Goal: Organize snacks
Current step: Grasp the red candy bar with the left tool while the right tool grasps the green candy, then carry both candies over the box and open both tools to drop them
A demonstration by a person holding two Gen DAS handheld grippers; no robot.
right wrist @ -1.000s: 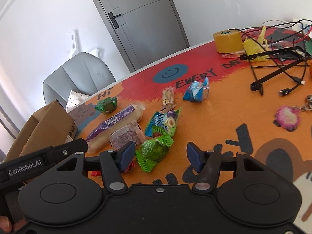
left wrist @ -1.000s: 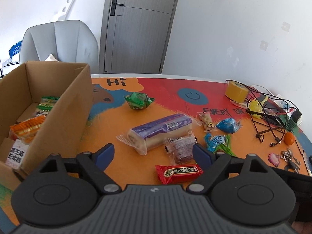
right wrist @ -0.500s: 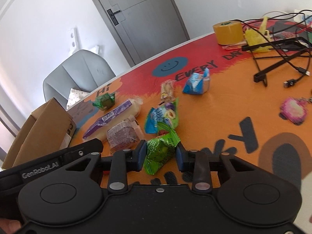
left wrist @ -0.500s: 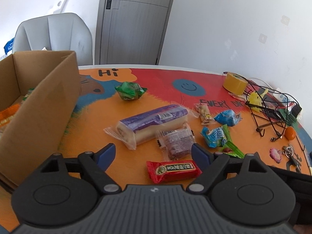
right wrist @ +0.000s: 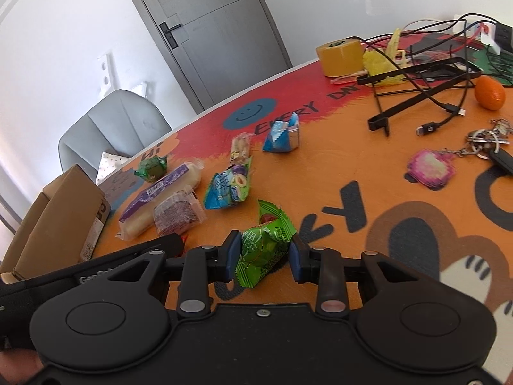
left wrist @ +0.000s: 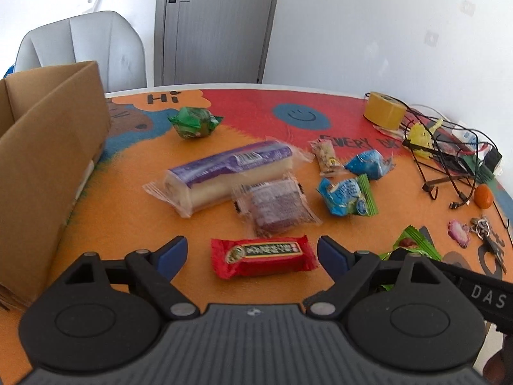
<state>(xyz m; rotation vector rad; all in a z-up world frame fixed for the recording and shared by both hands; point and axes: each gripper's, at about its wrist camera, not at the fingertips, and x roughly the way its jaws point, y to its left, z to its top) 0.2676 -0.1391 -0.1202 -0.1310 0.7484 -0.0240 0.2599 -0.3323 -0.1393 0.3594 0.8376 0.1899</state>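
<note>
My left gripper (left wrist: 251, 252) is open, its fingers either side of a red snack bar (left wrist: 261, 255) lying on the orange table mat. My right gripper (right wrist: 264, 253) is shut on a green snack packet (right wrist: 266, 245), held just above the mat; the packet also shows in the left wrist view (left wrist: 412, 245). Loose snacks lie beyond: a long purple-wrapped cake (left wrist: 229, 175), a clear pack with a dark cake (left wrist: 277, 207), a blue-green packet (left wrist: 348, 194), a blue packet (left wrist: 368, 163), a small peanut bar (left wrist: 327, 158) and a green packet (left wrist: 195, 122). The cardboard box (left wrist: 48, 166) stands at the left.
A yellow tape roll (left wrist: 384, 110), black wire stand with cables (left wrist: 449, 166), an orange fruit (left wrist: 483, 196) and keys with a pink charm (left wrist: 471, 229) crowd the right side. A grey chair (left wrist: 86, 48) and a door (left wrist: 218, 22) are behind the table.
My right gripper closed on the green packet and lifted it slightly. My left gripper swung right, away from the box, and came down toward the red snack bar.
</note>
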